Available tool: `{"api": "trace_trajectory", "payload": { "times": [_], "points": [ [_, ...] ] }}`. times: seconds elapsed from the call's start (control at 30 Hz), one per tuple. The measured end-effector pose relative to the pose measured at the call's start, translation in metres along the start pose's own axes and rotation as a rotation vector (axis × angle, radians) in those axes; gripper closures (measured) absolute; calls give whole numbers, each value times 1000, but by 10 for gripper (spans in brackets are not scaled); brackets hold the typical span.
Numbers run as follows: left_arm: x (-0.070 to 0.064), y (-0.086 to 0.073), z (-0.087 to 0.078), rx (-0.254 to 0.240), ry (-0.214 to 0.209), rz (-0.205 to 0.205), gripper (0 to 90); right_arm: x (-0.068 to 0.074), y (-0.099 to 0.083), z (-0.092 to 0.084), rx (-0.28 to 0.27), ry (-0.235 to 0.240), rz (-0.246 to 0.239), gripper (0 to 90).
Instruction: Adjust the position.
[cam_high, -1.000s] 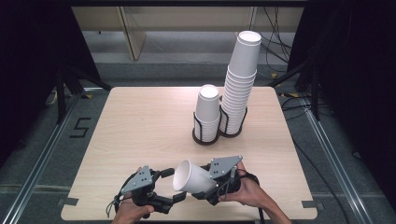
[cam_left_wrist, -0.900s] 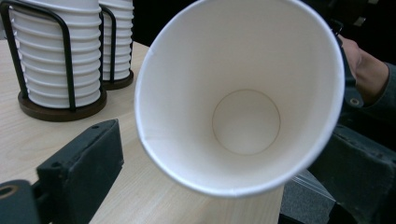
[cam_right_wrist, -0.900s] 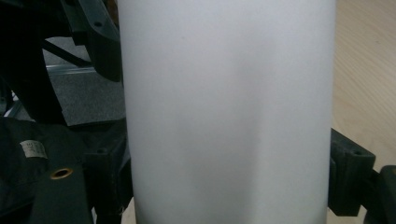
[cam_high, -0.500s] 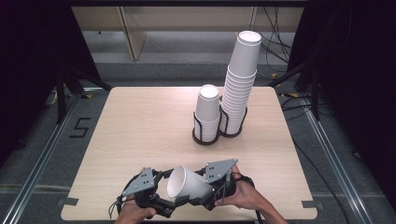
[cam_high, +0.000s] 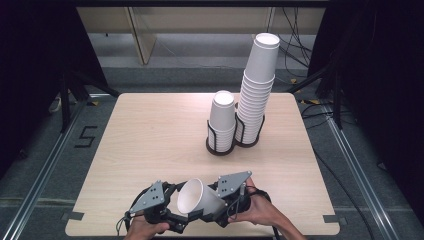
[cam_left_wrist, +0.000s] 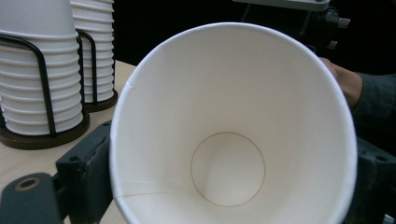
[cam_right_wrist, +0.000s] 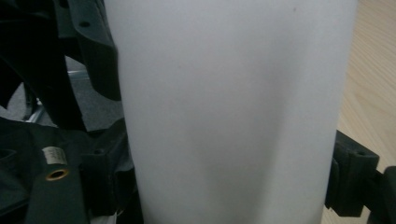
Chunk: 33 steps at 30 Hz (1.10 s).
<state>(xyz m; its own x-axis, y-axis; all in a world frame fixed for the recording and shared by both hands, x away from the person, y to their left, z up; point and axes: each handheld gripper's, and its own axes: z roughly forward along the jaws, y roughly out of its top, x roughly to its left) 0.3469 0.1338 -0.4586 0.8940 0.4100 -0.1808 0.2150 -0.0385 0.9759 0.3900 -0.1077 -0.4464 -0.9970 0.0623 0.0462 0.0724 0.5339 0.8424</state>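
Cup (cam_high: 199, 198) clamped by both grippers, left (cam_high: 172, 212) just closing, right (cam_high: 215, 207); two cup stacks (cam_high: 222, 122) stood well beyond it on bench (cam_high: 150, 135).

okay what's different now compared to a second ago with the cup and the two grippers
The paper cup sank closer to the table and tipped its mouth toward the left gripper, whose jaws have just been closing around its rim. The right gripper keeps its hold on it. Both cup stacks stayed put.

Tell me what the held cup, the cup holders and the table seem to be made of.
Cup: likely paper, matte white; a side seam and a glued-in round bottom show.
Holders: apparently black metal wire on a dark round base, thin bent rods around the stacks.
Table: pale wood or wood-look laminate; faint grain lines, smooth finish, which of the two is unclear.
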Motion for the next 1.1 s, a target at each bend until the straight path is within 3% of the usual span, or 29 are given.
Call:
{"api": "trace_trajectory", "payload": {
  "times": [0.07, 0.1, 0.17, 0.3, 0.33, 0.43, 0.5, 0.57, 0.6, 0.67, 0.83, 1.1],
  "points": [
    [0, 1, 0, -6, 6, -1, 111, 0, 0, 0, 9, -9, 6, 183],
    [0, 2, -2, 3, 21, -4, 112, 0, 1, -3, 33, -37, 11, 162],
    [1, 4, -4, 10, 35, 28, 114, 0, 2, -6, 49, -64, 5, 184],
    [1, 4, -3, 4, 28, 29, 106, 1, 3, -5, 65, -66, -17, 218],
    [0, 4, -4, 17, 46, 34, 99, 2, 3, -3, 78, -69, -27, 223],
    [1, 3, -3, -42, 38, 6, 73, 2, 2, -2, 50, -67, -25, 229],
    [1, 3, -4, -41, 54, -8, 65, 2, 1, -3, 15, -60, -7, 231],
    [0, 3, -3, -77, 44, -35, 70, 1, 0, -1, -42, -60, -5, 232],
    [0, 3, -3, -77, 44, -35, 80, 1, 0, -1, -42, -60, -5, 232],
    [-3, 3, -2, -84, 45, -15, 92, 2, 2, -1, -93, -44, 14, 233],
    [-4, 4, -2, -99, 51, -15, 96, 3, 2, 0, -91, -35, 17, 231],
    [-4, 2, -1, -77, 49, 0, 136, 1, -1, 3, -73, -22, 45, 214]
  ]
}}
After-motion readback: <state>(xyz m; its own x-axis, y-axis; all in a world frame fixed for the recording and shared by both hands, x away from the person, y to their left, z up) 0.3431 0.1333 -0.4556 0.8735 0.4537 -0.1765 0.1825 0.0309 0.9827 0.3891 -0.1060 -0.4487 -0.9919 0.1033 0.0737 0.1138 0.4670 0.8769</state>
